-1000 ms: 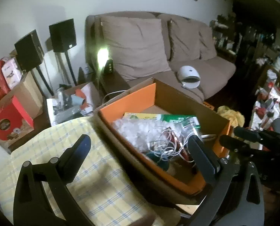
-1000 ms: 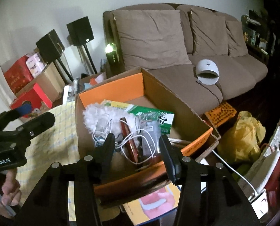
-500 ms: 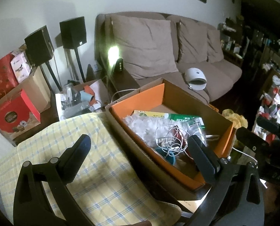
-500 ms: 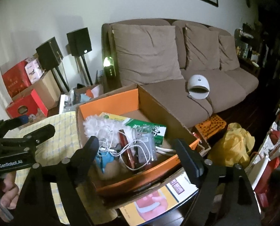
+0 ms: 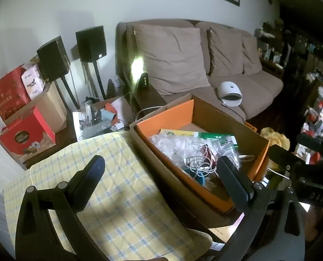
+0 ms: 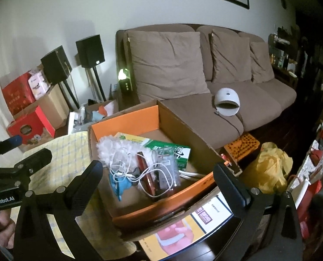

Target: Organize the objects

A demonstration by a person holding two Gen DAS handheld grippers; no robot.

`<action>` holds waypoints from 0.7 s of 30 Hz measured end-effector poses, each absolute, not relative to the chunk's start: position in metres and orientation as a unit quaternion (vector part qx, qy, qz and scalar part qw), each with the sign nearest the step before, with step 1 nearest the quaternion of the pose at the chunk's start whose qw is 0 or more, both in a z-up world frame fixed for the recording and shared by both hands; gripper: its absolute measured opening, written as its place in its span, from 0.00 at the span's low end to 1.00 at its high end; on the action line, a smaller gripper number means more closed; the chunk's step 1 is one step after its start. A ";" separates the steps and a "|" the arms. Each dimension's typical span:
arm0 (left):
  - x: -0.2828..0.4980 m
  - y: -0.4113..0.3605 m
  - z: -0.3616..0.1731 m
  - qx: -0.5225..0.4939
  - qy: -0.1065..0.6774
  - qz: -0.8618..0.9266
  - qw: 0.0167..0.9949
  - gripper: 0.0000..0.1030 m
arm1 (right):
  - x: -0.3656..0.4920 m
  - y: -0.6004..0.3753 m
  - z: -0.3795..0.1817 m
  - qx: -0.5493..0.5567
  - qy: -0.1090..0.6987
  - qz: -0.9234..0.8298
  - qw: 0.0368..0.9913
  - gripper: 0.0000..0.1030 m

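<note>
Living room, brown sofa (image 6: pixel 204 69) behind | right hand-held gripper (image 6: pixel 157 179) spread wide, jaws just opened, nothing pinched | cardboard box (image 6: pixel 183 198) of cables seen just below it | left hand-held gripper (image 5: pixel 161 174) spread, empty, box just beside.

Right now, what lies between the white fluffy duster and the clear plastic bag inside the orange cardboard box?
In the right wrist view, a tangled white cable and a dark red pen-like stick lie between the duster and the bag.
</note>
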State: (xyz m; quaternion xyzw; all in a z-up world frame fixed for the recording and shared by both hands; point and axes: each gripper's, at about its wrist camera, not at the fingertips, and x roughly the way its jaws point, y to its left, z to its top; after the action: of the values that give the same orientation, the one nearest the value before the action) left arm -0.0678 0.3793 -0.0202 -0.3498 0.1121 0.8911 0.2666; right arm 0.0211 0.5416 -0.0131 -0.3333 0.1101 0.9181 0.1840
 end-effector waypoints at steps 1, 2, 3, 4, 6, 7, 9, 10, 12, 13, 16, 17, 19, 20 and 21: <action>-0.067 0.378 -0.019 -0.350 0.109 0.891 0.267 1.00 | 0.021 0.541 -0.013 -0.334 0.111 0.918 0.182 0.99; -0.067 0.376 -0.019 -0.350 0.107 0.892 0.267 1.00 | 0.021 0.541 -0.013 -0.335 0.111 0.918 0.181 0.99; -0.067 0.375 -0.019 -0.349 0.105 0.892 0.267 1.00 | 0.021 0.541 -0.013 -0.335 0.111 0.918 0.181 0.99; -0.067 0.374 -0.019 -0.349 0.104 0.892 0.267 1.00 | 0.022 0.541 -0.012 -0.334 0.111 0.919 0.180 0.99; -0.067 0.372 -0.018 -0.348 0.104 0.893 0.266 1.00 | 0.022 0.540 -0.012 -0.333 0.111 0.919 0.179 0.99; -0.068 0.371 -0.019 -0.348 0.105 0.893 0.264 1.00 | 0.022 0.540 -0.012 -0.333 0.110 0.919 0.179 0.99; -0.067 0.370 -0.019 -0.347 0.107 0.894 0.264 1.00 | 0.022 0.540 -0.012 -0.334 0.111 0.919 0.179 0.99; -0.065 0.369 -0.018 -0.344 0.109 0.894 0.264 1.00 | 0.022 0.539 -0.013 -0.335 0.110 0.918 0.178 0.99; -0.062 0.366 -0.017 -0.338 0.109 0.897 0.263 1.00 | 0.022 0.538 -0.014 -0.338 0.109 0.918 0.177 0.99; -0.061 0.365 -0.017 -0.336 0.109 0.898 0.262 1.00 | 0.021 0.538 -0.014 -0.339 0.109 0.918 0.176 0.99; -0.059 0.363 -0.016 -0.334 0.111 0.900 0.258 1.00 | 0.019 0.538 -0.016 -0.343 0.107 0.917 0.174 0.99; -0.058 0.363 -0.016 -0.333 0.112 0.901 0.256 1.00 | 0.018 0.537 -0.017 -0.344 0.107 0.917 0.173 0.99; -0.058 0.362 -0.015 -0.331 0.112 0.903 0.250 1.00 | 0.018 0.536 -0.016 -0.345 0.105 0.917 0.170 0.99; -0.058 0.361 -0.015 -0.332 0.111 0.903 0.248 1.00 | 0.018 0.536 -0.016 -0.344 0.104 0.918 0.169 0.99; -0.059 0.361 -0.015 -0.333 0.111 0.903 0.248 1.00 | 0.018 0.536 -0.016 -0.344 0.104 0.918 0.168 0.99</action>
State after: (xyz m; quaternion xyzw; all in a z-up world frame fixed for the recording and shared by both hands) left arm -0.0594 0.3607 -0.0148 -0.3332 0.1107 0.9030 0.2476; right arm 0.0178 0.5359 -0.0162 -0.3444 0.1035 0.9179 0.1680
